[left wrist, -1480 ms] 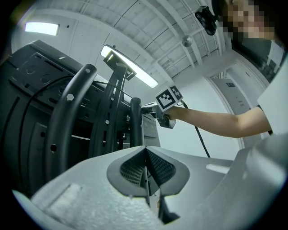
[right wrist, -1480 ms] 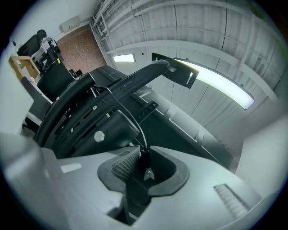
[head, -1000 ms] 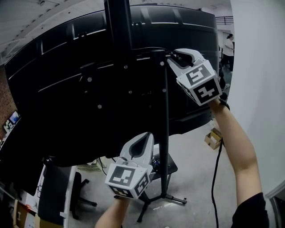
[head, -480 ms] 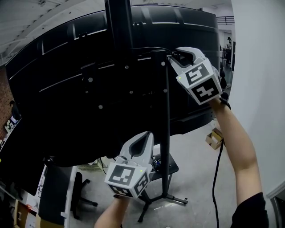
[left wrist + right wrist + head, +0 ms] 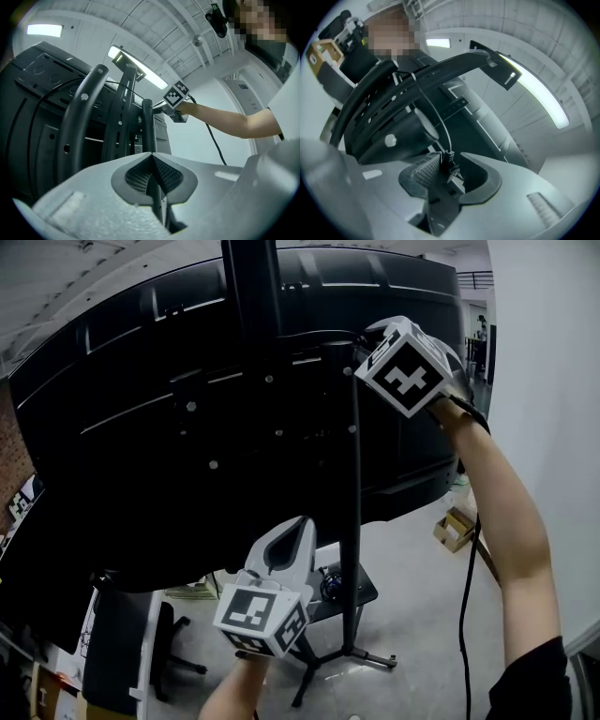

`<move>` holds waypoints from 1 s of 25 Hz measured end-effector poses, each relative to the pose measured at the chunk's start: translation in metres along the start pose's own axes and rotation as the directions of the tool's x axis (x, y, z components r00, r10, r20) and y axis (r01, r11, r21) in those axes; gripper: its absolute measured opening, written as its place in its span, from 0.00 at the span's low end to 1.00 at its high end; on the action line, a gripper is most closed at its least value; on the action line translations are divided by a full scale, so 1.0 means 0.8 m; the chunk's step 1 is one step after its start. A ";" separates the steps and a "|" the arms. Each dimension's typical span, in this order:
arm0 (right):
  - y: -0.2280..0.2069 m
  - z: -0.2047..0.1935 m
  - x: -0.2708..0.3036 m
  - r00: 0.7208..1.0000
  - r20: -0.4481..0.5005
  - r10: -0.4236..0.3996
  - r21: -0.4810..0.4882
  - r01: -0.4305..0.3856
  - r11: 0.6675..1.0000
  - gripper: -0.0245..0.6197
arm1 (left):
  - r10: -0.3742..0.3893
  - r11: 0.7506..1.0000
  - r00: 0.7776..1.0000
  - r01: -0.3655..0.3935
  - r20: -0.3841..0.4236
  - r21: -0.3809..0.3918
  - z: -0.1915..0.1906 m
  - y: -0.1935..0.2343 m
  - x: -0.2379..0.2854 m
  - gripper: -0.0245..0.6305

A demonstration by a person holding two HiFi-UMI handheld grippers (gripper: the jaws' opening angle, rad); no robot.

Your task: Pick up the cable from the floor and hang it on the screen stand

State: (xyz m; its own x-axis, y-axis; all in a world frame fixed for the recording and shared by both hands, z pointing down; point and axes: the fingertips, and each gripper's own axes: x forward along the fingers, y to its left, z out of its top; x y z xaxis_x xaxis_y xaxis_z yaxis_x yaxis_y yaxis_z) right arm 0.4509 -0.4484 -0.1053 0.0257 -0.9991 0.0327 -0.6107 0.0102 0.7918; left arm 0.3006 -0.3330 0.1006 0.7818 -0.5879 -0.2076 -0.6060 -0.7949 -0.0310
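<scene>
Cable plug (image 5: 448,161) between just-closing right claw (image 5: 449,173) jaws; arm (image 5: 497,521) raised high.

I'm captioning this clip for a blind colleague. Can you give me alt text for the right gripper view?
The right claw holds a thin black cable by its connector, its jaws having just closed a little further on it. The cable arcs up to the curved black arm of the screen stand, beside a bright ceiling light strip.
</scene>
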 end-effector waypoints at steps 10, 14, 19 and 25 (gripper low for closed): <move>0.026 -0.031 -0.013 0.997 -0.068 0.026 0.136 -0.017 0.991 0.23 | -0.034 0.999 0.999 0.034 0.005 -0.010 -0.003 -0.013 0.002 0.02; 0.050 -0.043 -0.017 0.996 0.003 0.085 0.255 -0.083 0.963 0.22 | -0.022 1.000 1.000 0.022 0.000 -0.016 -0.005 -0.006 -0.004 0.02; 0.059 -0.046 -0.021 0.995 0.094 0.013 0.238 -0.035 0.971 0.21 | -0.015 1.000 1.000 0.015 0.010 -0.012 0.001 -0.005 -0.009 0.02; 0.058 -0.049 -0.036 0.975 0.200 -0.100 0.301 0.036 0.953 0.27 | -0.024 1.000 1.000 0.025 0.007 -0.019 -0.002 -0.015 -0.007 0.02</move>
State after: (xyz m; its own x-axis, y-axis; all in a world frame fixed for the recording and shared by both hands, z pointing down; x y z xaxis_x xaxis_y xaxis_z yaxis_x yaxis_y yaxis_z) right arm 0.4526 -0.4178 -0.0455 -0.0724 -0.9829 -0.1695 -0.8196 -0.0383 0.5717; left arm 0.3034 -0.3205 0.1038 0.7953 -0.5673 -0.2137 -0.5837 -0.8118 -0.0176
